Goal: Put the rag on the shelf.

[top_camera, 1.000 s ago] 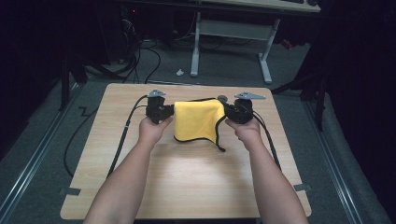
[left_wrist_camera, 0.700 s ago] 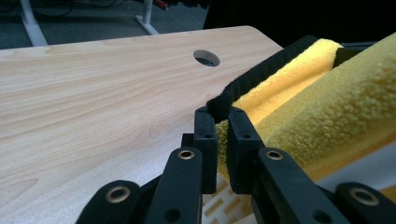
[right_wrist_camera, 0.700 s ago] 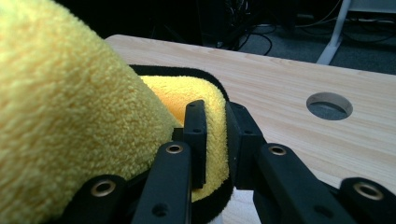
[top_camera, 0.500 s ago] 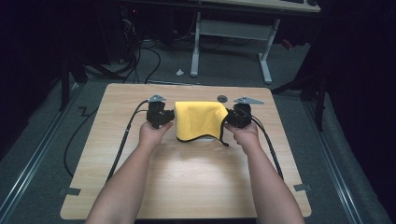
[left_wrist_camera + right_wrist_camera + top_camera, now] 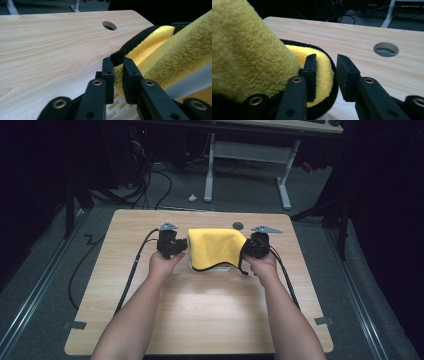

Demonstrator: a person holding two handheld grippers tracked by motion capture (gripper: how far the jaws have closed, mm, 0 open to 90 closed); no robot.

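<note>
Jaws have just been easing apart: our left gripper (image 5: 117, 75) stays narrow, cloth (image 5: 214, 247) edge between its pads; our right gripper (image 5: 326, 75) gapes wider, cloth brushing one finger (image 5: 310, 72), mid-table (image 5: 200, 320).

Light from above pools as a pale glare on the table (image 5: 210, 305) near the person while the room beyond stays nearly black, and in both gripper views the near cloth (image 5: 242, 50) and jaws are soft, slightly blurred.
</note>
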